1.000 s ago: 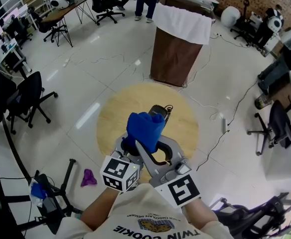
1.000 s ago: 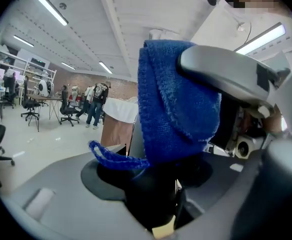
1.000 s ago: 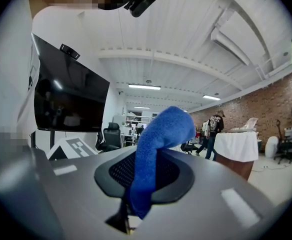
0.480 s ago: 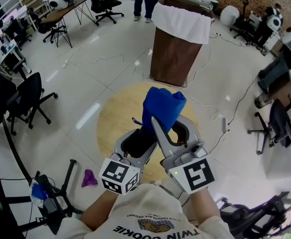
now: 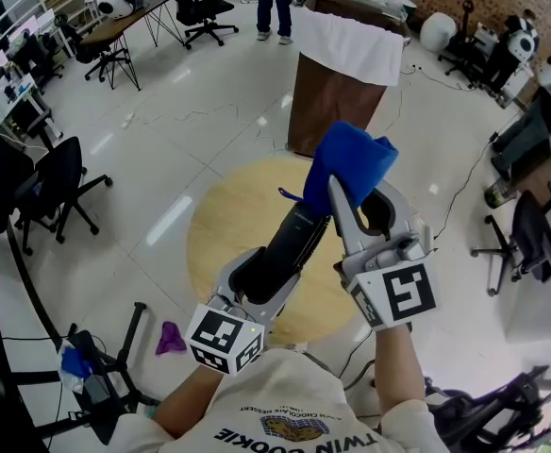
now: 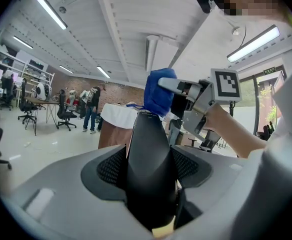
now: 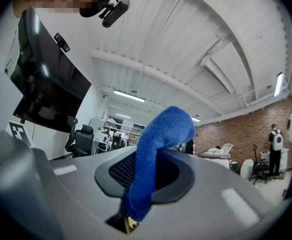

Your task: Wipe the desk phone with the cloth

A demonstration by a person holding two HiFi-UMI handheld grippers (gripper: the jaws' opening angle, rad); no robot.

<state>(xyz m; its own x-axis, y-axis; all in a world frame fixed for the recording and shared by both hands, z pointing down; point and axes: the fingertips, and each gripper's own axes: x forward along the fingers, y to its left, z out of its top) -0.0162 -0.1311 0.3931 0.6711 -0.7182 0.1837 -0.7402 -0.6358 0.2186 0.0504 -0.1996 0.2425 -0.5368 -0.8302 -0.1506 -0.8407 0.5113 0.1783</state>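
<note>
Handset: the black desk phone handset point(image 5: 285, 248) is being held up in the air over the round wooden table point(image 5: 224, 225), slanting from near-left to far-right; the phone's base is not showing.
Look of it: it is reading as a smooth, glossy, rounded black bar, narrowing toward its far tip, with no smears that can be made out at this size.
Left gripper: the left gripper point(image 5: 261, 286) is clamping the handset's near end, both jaws pressing on its sides.
Why so, as I judge: gripping the near end is leaving most of the handset's length bare for wiping, and lifting it is giving the other gripper room all round.
Cloth: the blue cloth point(image 5: 349, 163) is bunching up out of the right jaws in a thick fold, hanging over the handset's far tip; it is looking to be touching or just beside that tip, and I cannot tell which.
Right gripper: the right gripper point(image 5: 362, 196) is pinching the cloth low in its jaws, closed on it, and is standing to the right of the handset.
Why so, as I judge: the loose fold is serving as a soft pad to drag along the plastic.
Stage: a judgement only, the wipe is looking to be starting at the far tip.
Around: a brown bin point(image 5: 337, 102) with a white liner is standing on the floor beyond the table.
</note>
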